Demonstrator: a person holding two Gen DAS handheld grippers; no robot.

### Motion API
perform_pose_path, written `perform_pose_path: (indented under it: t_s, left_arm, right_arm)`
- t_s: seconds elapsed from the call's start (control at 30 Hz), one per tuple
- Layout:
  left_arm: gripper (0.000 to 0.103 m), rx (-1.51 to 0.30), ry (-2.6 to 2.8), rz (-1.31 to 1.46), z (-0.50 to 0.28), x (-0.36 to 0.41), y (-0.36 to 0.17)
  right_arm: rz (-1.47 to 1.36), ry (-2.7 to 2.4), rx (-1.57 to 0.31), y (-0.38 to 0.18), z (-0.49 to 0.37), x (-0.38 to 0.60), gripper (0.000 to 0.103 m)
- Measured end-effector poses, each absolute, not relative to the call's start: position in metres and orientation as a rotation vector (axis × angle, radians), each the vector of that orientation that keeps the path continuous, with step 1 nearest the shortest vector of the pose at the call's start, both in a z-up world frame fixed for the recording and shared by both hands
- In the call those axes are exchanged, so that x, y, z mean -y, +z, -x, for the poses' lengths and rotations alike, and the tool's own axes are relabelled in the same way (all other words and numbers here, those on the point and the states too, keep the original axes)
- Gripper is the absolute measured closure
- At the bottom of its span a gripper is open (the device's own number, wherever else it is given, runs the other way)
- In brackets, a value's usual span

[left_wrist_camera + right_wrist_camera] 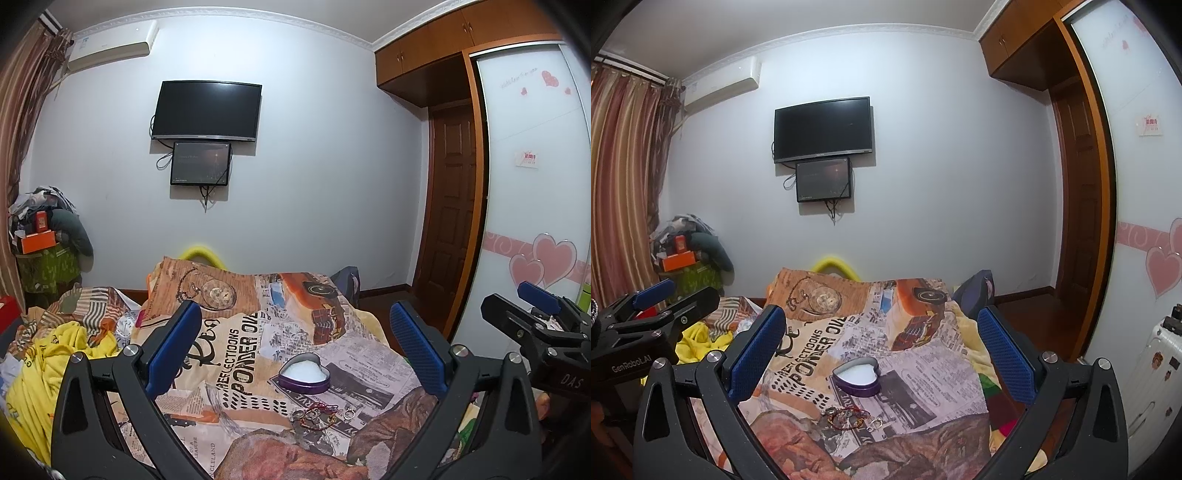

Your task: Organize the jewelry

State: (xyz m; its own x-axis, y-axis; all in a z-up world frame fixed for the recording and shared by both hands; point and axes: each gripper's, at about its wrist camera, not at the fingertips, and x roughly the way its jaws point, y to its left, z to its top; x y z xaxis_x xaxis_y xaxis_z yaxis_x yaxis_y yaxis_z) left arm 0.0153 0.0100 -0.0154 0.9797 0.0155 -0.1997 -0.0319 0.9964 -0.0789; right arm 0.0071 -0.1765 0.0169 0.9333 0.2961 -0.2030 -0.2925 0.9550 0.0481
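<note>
**A:** Looking at your setup, both claws are spread wide and holding nothing. Your left gripper [295, 343] hangs over the bed with the purple heart-shaped tin with the white lining [304, 373] right between its blue fingers [173, 347]. Your right gripper [882, 350] frames the same tin [856, 376] from just beside the other one, and each shows at the edge of the other's view.

**B:** And where's the actual jewelry?

**A:** It's a small tangle of red cord bracelets and silver rings [319, 415] lying on the newspaper-print quilt [236, 332], just in front of the tin on your side. The right view shows the pile [851, 417] too. Nothing's in the tin as far as I can tell.

**B:** Any tips on grabbing it?

**A:** My guess: all featherweight. The cords are floppy and will dangle and snag on each other, so pinch one mid-loop and lift slowly. The loose silver ring [348, 414] at the right edge of the pile looks like the tricky one, being small, hard and slippery, and the quilt is soft, so it may sink as you press. I'd close across the band from above. The tin is light and could skate if bumped.
</note>
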Motion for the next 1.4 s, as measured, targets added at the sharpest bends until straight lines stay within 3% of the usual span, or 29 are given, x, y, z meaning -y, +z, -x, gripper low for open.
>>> perform_pose_path:
  t_s: [1.4]
  left_arm:
    - [0.001,-0.207,0.021,0.085,-0.0173,-0.0098,-0.0149]
  right_arm:
    - [-0.014,0.304,-0.224,0.0182,-0.0123,0.1781,0.000]
